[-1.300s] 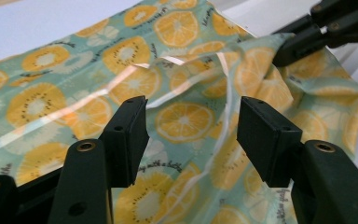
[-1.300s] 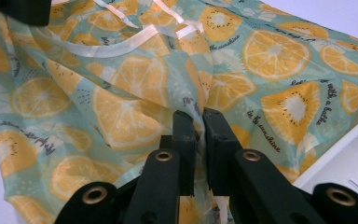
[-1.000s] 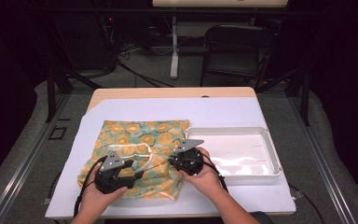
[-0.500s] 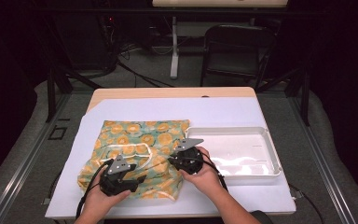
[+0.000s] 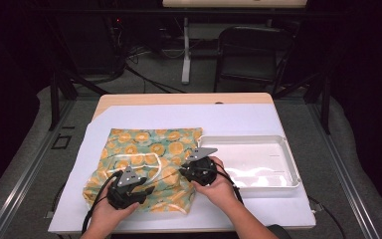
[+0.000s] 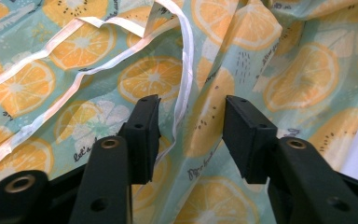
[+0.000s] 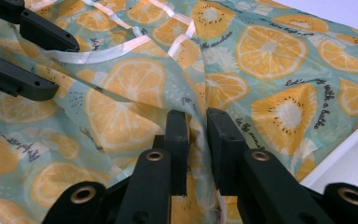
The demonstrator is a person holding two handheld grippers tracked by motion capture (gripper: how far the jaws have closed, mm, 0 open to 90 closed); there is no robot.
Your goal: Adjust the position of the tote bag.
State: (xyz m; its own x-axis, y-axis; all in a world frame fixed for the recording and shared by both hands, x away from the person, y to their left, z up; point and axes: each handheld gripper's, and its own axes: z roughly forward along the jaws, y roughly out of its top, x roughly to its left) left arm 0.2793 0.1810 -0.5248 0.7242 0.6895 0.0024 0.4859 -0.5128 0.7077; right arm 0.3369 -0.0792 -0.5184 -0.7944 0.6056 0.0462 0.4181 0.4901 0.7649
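Observation:
A cloth bag (image 5: 149, 149) printed with orange slices and trimmed in white ribbon lies rumpled on the white table cover (image 5: 179, 117). My left gripper (image 5: 146, 190) is at the bag's near left part. In the left gripper view its jaws (image 6: 191, 121) straddle a raised fold of the bag (image 6: 270, 70) and a ribbon; they have just been closing, and gaps remain beside the pads. My right gripper (image 5: 181, 172) is at the bag's right side. Its jaws (image 7: 196, 126) pinch a ridge of the cloth (image 7: 270, 46) and have just been opening slightly. The left gripper's fingers (image 7: 32, 56) lie farther off.
A white rectangular tray (image 5: 248, 139) sits right of the bag, its edge touching the cloth. The wooden table end (image 5: 179, 98) lies beyond the cover. A dark chair (image 5: 248, 50) and stands are on the floor behind.
The left gripper's jaws have come closer together around the fold, and that hand has shifted slightly toward the near edge. The right hand has stayed put.

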